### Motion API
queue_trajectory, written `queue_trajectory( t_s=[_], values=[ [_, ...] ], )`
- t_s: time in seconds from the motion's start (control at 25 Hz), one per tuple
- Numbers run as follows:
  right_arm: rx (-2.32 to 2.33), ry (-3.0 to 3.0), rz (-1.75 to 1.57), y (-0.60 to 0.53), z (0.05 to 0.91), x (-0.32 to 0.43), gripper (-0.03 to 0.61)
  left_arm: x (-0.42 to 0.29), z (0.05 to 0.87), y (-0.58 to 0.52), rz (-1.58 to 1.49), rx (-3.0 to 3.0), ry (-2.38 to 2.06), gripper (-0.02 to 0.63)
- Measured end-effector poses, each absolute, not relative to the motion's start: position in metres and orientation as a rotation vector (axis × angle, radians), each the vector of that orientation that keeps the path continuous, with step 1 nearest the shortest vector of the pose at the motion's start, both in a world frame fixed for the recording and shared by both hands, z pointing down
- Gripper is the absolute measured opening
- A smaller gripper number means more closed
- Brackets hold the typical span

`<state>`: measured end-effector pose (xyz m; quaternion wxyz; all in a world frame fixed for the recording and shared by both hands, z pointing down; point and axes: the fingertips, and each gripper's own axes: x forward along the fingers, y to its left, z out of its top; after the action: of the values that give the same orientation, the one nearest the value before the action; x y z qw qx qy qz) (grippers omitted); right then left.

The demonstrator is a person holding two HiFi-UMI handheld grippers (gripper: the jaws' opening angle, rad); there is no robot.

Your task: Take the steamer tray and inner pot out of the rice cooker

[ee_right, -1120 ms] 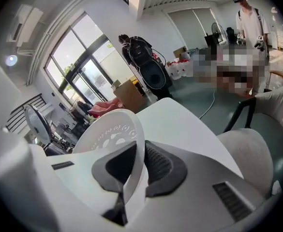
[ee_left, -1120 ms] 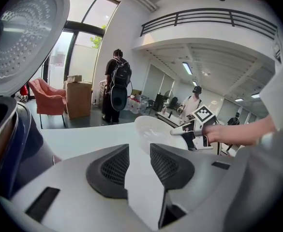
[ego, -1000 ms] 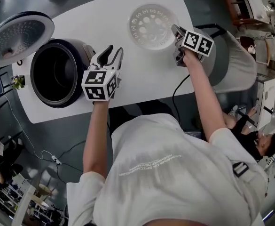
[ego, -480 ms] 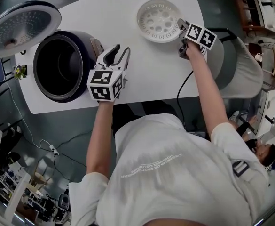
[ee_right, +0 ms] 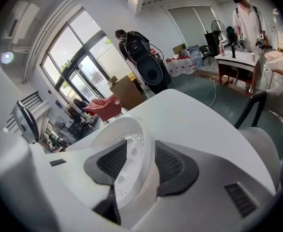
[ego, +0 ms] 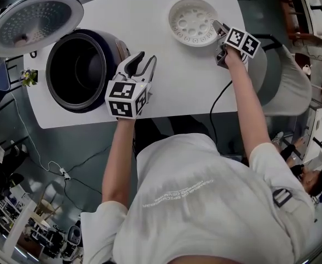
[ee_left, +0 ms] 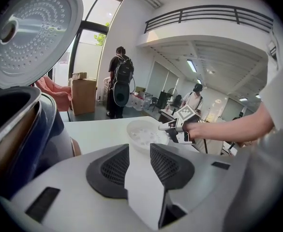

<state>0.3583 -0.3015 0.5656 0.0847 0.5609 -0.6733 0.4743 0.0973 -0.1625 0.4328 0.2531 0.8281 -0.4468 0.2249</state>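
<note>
- Right tongs [ee_right: 140, 161] have just been opening: round white perforated steamer tray [ego: 192, 22], rim loose between them, rests on white tabletop [ego: 166, 76].
- Left tongs [ee_left: 139, 164] gape empty; dark inner pot [ego: 72, 73] likely next.

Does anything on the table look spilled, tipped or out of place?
Nothing stands out. The steamer tray sits flat on the table, its rim between the right tongs, whose jaws have just been opening. The rice cooker stands upright, lid open; no spills.
</note>
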Motion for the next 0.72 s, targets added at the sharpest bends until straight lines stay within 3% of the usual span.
queue_trajectory(
  t_s=[0.24,0.72],
  values=[
    [1.738,-1.949,1.325,-0.281,0.548,0.367,0.241,0.092,0.416,-0.155,0.592,2.307,-1.177,0.147],
    [1.826,-2.061,1.07,-0.226,0.449,0.353,0.233,0.094,0.33,-0.143,0.46,2.533,-1.088,0.149]
  ],
)
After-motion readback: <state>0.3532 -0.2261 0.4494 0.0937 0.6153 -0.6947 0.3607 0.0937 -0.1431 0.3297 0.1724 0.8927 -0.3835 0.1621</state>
